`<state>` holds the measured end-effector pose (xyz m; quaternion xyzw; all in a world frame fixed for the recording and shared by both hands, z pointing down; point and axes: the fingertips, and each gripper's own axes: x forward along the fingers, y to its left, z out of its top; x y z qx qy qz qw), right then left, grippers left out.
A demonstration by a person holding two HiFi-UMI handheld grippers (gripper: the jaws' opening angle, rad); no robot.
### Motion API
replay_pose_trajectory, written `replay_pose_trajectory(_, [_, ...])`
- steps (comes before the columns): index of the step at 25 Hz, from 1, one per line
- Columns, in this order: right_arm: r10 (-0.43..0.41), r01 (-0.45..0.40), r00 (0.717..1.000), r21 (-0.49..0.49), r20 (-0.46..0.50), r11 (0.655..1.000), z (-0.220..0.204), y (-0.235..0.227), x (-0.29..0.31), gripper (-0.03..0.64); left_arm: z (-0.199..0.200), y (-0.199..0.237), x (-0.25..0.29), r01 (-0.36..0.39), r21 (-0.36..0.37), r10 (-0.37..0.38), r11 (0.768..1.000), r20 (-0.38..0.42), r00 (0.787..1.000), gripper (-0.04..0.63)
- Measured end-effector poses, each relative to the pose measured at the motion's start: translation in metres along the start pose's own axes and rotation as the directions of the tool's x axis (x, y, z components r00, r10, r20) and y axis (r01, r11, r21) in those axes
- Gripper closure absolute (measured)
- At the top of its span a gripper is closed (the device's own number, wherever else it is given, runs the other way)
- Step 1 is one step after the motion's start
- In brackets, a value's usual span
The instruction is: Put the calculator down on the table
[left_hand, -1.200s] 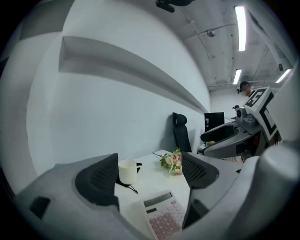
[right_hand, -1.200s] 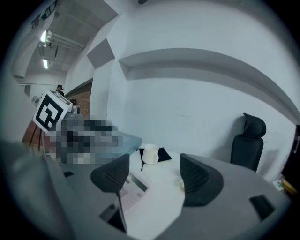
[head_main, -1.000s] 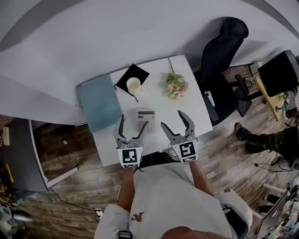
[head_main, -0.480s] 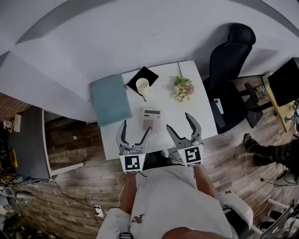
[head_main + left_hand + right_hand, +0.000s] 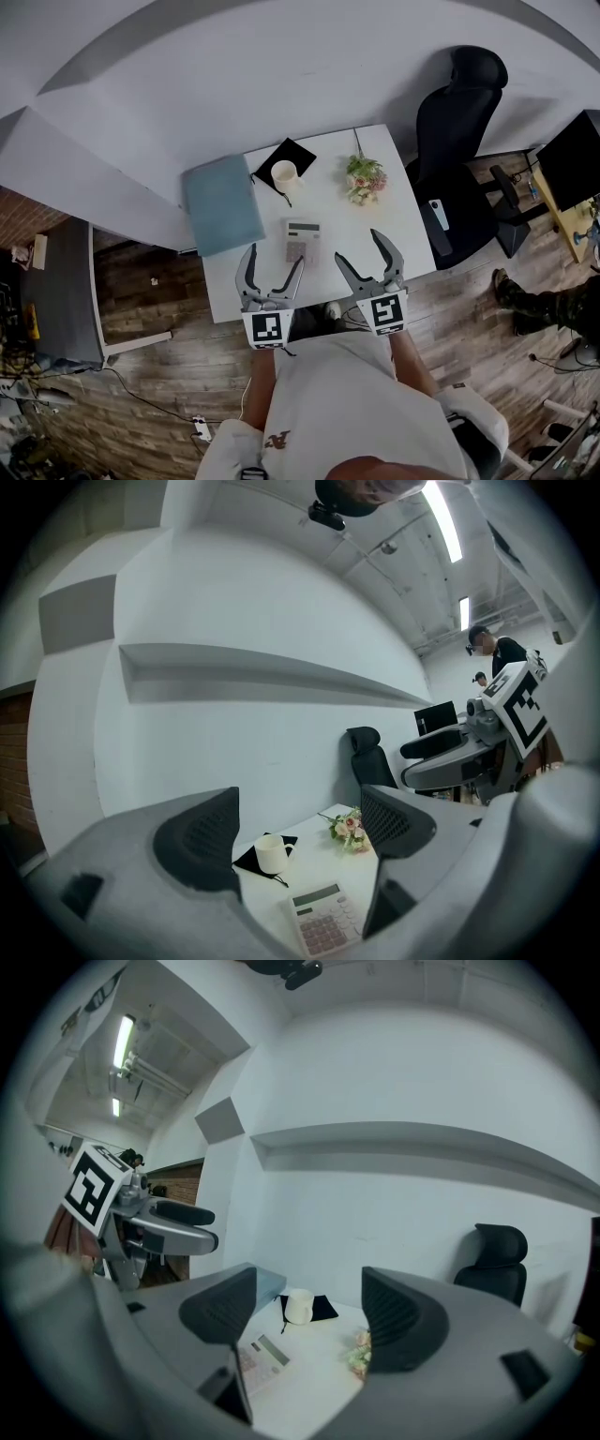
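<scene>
A pale calculator (image 5: 302, 243) lies flat on the white table (image 5: 394, 211), near its front edge. Nothing holds it. My left gripper (image 5: 273, 263) hovers just in front of it at the table's near left, open and empty. To the right, my right gripper (image 5: 359, 249) is also open with nothing between its fingers. In the left gripper view the calculator (image 5: 322, 921) shows low between the open jaws. The right gripper view has the calculator (image 5: 261, 1357) by the left jaw.
A white cup (image 5: 286, 172) stands on a black cloth (image 5: 281, 154) at the back. A small flower bunch (image 5: 366, 178) lies back right. A teal folder (image 5: 222, 202) covers the table's left end. A black office chair (image 5: 455, 112) stands to the right.
The head view has risen and drawn back from the table over the last second. Both grippers stay open near the table's front edge. The calculator has not moved.
</scene>
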<state>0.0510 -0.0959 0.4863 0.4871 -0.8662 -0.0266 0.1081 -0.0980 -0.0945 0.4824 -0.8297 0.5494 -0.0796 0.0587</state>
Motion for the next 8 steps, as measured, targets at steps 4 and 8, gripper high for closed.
replay_pose_trajectory(4, [-0.002,0.003,1.0,-0.011,0.011,1.0,-0.0041,-0.0053,0.0009,0.276,-0.0016,-0.0015,0.0036,0.003,-0.007,-0.003,1.0,-0.006,1.0,0.184])
replay_pose_trajectory(8, [-0.007,0.007,1.0,-0.002,0.001,1.0,-0.005,-0.0103,0.002,0.276,-0.004,-0.0014,0.0077,0.002,-0.011,-0.002,1.0,-0.015,1.0,0.187])
